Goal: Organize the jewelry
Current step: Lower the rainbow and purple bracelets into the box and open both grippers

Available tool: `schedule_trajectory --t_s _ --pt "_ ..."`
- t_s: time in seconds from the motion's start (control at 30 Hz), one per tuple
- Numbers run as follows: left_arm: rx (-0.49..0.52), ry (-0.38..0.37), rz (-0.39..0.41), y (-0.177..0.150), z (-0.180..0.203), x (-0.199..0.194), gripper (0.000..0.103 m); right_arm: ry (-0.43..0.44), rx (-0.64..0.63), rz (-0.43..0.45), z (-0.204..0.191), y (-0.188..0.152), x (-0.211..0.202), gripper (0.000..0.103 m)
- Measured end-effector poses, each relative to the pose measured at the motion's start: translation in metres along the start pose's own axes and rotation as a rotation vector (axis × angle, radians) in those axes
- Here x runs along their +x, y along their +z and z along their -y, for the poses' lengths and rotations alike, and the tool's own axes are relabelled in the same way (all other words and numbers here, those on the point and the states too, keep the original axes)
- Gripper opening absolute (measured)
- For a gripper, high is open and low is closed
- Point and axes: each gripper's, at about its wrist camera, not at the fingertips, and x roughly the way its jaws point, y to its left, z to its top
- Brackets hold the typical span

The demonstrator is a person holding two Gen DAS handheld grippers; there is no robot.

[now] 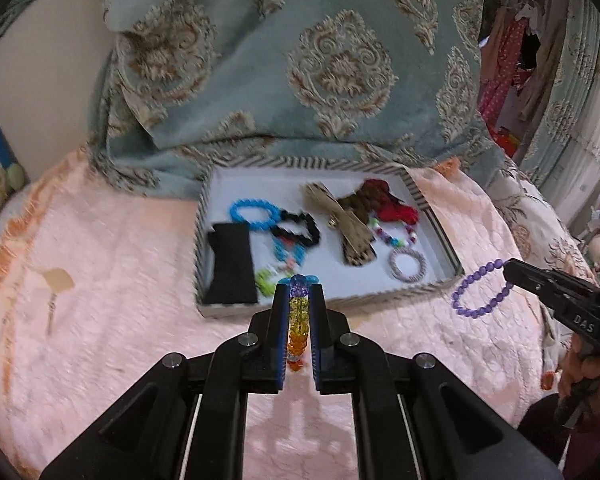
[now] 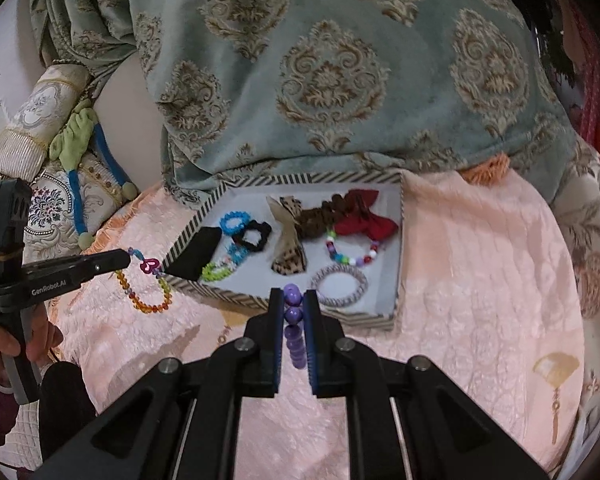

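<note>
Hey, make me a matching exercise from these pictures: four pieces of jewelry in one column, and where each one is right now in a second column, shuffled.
Things:
1. rainbow bead bracelet
2. purple bead bracelet
3. blue bead bracelet
4. silver-grey ring bracelet

Places:
A. in the tray, near its front right corner
B. pinched between the fingers of the right gripper
C. in the tray, toward its back left
D. pinched between the fingers of the left gripper

Pairs: 1-D, 2-B, 3-C, 4-A
</note>
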Motion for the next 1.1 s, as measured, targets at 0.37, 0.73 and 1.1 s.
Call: schedule_trajectory --t_s 0.37,0.73,1.1 --pt "0.017 0.062 0.013 0.017 -0.016 0.006 0.000 -0.006 -0.038 -0.009 -0.020 0.022 0.018 0.009" --pt "0.016 0.084 0.000 0.033 -0.034 0.025 0.000 0.007 -0.036 -0.034 -0.031 0.033 0.052 0.009" --pt "0.007 0.088 -0.018 0.059 -0.044 0.049 0.000 0.114 0.030 -0.055 -0.050 0.047 0.108 0.009"
